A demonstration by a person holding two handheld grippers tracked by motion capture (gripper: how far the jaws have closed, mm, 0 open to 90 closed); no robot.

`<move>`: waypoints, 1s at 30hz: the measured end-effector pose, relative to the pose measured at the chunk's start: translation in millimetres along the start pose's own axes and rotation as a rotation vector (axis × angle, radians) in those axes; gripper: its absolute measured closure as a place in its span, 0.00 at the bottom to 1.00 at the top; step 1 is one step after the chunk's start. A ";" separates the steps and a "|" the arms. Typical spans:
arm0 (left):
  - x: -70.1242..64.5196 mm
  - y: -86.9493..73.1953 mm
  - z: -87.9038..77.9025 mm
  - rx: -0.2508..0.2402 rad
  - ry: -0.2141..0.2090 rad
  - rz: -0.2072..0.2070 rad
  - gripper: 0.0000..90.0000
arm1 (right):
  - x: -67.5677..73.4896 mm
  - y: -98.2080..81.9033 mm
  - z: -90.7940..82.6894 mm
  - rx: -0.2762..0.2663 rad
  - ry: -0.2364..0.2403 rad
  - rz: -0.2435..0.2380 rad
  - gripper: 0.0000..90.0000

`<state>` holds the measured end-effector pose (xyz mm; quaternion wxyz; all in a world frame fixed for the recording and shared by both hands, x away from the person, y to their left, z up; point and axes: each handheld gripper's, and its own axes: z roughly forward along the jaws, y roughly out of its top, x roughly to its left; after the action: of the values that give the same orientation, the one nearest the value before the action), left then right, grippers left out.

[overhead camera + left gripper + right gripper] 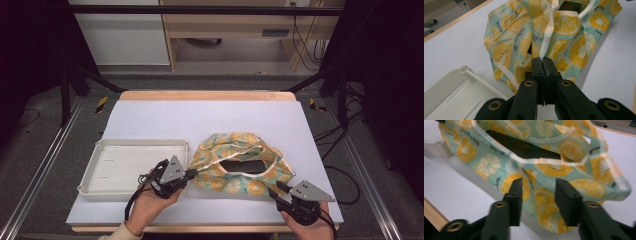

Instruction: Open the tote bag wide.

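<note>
High view: soft teal fabric bag with lemon print (pixel 240 165) lies mid-table on white mat (pixel 210 120), just right of empty white plastic tray (pixel 130 165); dark item inside bag.

Left gripper view: left gripper (pixel 542 62) jaws pressed together, pinching cream trim strap (pixel 547 37), likely to lift bag mouth.

Right gripper view: right gripper (pixel 537 192) jaws spread, fabric between, not gripped.

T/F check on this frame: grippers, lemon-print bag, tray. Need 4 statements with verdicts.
1. The left gripper is shut on the lemon-print bag. True.
2. The right gripper is clamped on the bag. False: its jaws stand apart, nothing pinched between them.
3. The white tray lies to the bag's left in the high view. True.
4. The bag sits inside the tray. False: it lies on the white table cover beside the tray.
</note>
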<state>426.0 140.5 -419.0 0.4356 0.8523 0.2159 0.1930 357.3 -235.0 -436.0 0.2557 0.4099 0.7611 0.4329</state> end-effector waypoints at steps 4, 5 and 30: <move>-0.3 -3.0 0.1 -0.001 0.000 -0.007 1.00 | -3.8 13.9 -8.6 -0.004 -0.005 0.017 0.44; -0.1 -4.0 0.6 0.001 -0.002 -0.008 1.00 | -5.0 16.6 -10.3 -0.006 -0.006 0.016 0.40; 3.4 -10.3 4.8 0.025 -0.020 -0.016 0.99 | -46.4 85.4 66.1 0.167 -0.067 -0.068 0.88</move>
<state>429.3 144.6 -429.7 0.4284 0.8580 0.2205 0.1781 465.6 -219.8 -392.9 0.2607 0.4179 0.7990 0.3450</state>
